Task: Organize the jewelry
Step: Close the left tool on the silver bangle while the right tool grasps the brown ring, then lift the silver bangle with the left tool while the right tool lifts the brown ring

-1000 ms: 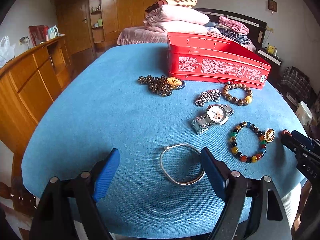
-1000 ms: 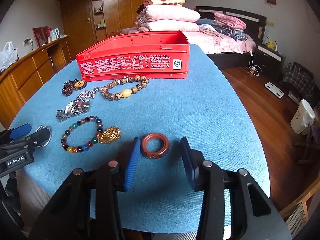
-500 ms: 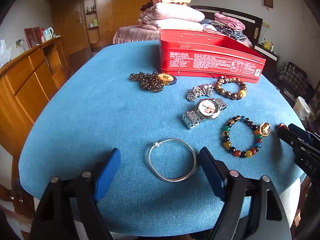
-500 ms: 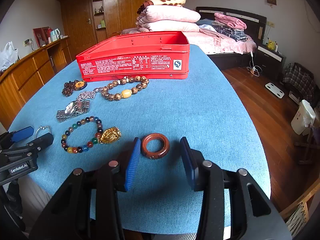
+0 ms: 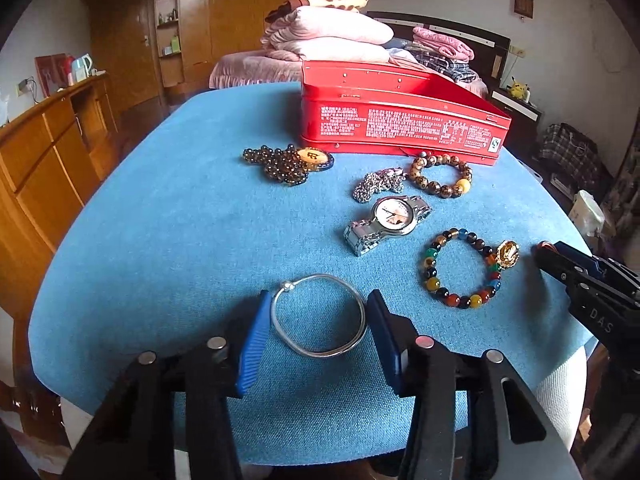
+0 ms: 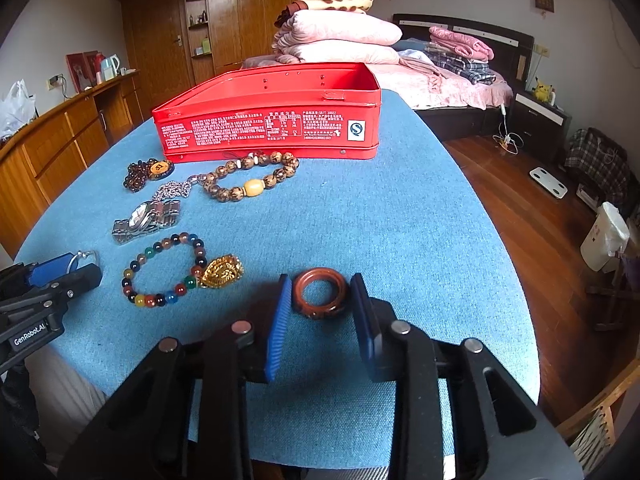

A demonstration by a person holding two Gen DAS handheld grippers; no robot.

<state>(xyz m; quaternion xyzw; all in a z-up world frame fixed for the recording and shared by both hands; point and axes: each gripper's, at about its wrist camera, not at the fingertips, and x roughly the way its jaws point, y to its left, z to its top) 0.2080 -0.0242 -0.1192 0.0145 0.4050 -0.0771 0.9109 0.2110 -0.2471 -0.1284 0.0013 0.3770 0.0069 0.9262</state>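
Jewelry lies on the blue table [image 5: 168, 220]. The left gripper [image 5: 318, 320] has its jaws touching both sides of the silver bangle [image 5: 319, 320], clamped on it. The right gripper [image 6: 320, 304] has its jaws close around the brown ring [image 6: 319, 293]; contact is unclear. Ahead of both stands the open red tin [image 6: 272, 120].

Even soft daylight, source unclear; faint shadows on blue table [image 5: 168, 216]. Sharp centre, strong fisheye bending and dark vignette at frame corners; mild sheen on red tin [image 6: 272, 120].
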